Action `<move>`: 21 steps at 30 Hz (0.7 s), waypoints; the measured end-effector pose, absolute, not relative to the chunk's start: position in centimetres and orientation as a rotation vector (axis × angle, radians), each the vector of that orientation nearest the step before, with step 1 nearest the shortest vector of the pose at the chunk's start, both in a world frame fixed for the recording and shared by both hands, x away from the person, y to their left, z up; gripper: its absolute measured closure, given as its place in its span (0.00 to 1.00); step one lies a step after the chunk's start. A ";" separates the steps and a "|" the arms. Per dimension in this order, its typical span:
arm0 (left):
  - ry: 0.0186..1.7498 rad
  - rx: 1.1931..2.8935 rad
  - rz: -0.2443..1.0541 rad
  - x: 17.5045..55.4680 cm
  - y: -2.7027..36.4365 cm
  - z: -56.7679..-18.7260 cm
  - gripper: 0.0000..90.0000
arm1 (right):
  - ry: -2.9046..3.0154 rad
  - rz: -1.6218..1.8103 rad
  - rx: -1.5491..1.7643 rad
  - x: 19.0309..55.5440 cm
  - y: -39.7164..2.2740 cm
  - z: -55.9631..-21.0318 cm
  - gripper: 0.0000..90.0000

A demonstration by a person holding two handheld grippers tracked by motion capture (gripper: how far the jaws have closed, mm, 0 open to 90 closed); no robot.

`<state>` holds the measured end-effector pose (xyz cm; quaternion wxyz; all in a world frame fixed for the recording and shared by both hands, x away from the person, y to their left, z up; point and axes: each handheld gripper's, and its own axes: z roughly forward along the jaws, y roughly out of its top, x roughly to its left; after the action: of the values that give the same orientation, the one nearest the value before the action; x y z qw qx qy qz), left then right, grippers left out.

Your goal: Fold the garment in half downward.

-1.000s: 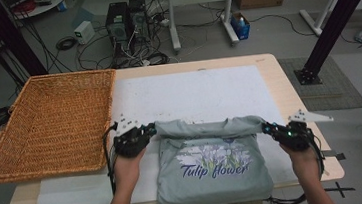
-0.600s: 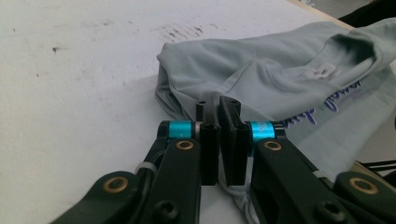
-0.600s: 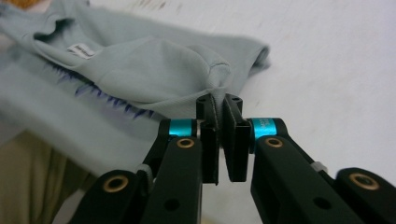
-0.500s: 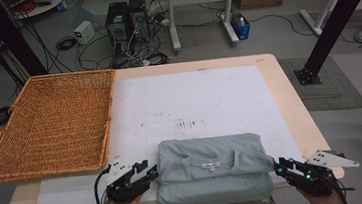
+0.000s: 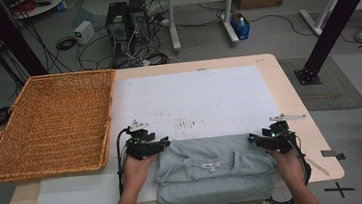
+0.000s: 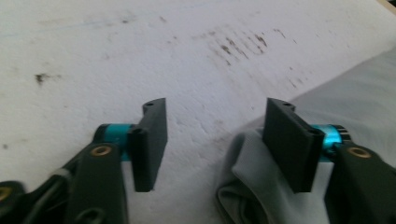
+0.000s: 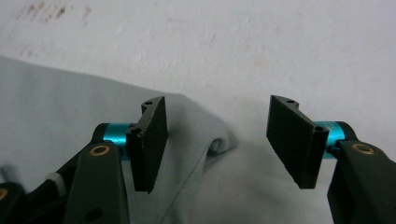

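The shirt [image 5: 213, 171] is lying folded at the near edge of the table [image 5: 288, 86], on the white mat [image 5: 193, 96], and everything else is best placed from it. The left gripper [image 5: 164, 145] is sitting at the shirt's far left corner and the right gripper [image 5: 253, 139] at its far right corner, each hand lining up on one end of the same folded edge, probably so the next fold or lift comes off evenly. Both sets of jaws have just been opening and are now standing spread, pinching nothing: in the left gripper view the shirt [image 6: 261, 186] is bunching under the right-hand jaw with bare mat in the gap, and in the right gripper view the shirt [image 7: 70, 116] is lying below the jaws, its rounded corner showing in the gap, without the pads pressing on it. The basket [image 5: 45, 125] is waiting to the left of the shirt, well apart, likely as the place for the finished bundle

The shirt's near edge is hanging past the table edge and is being cut off by the frame. Whether the jaws are touching cloth is hard to tell
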<state>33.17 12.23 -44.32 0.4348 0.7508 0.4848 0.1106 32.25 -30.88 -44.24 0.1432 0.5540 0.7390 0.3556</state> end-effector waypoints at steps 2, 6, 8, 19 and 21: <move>1.214 1.874 0.262 32.8 12.6 -45.0 0.60 | 2.135 1.030 1.580 32.0 -31.0 -44.4 0.52; 1.205 1.833 0.270 31.8 12.8 -45.4 0.70 | 2.164 1.033 1.547 31.5 -31.2 -44.4 0.66; 1.219 1.816 0.262 31.7 12.9 -45.4 0.73 | 2.182 1.041 1.519 31.2 -31.2 -44.5 0.75; 1.190 1.731 0.137 31.4 13.2 -44.6 0.44 | 2.177 1.095 1.531 31.1 -31.5 -44.2 0.63; 1.198 1.812 0.138 31.5 12.4 -45.3 0.45 | 2.199 1.083 1.524 31.1 -31.3 -44.5 0.63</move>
<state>31.48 12.41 -45.27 0.4641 0.7374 0.4875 0.0561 31.08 -31.35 -44.48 0.1274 0.5237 0.7557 0.3721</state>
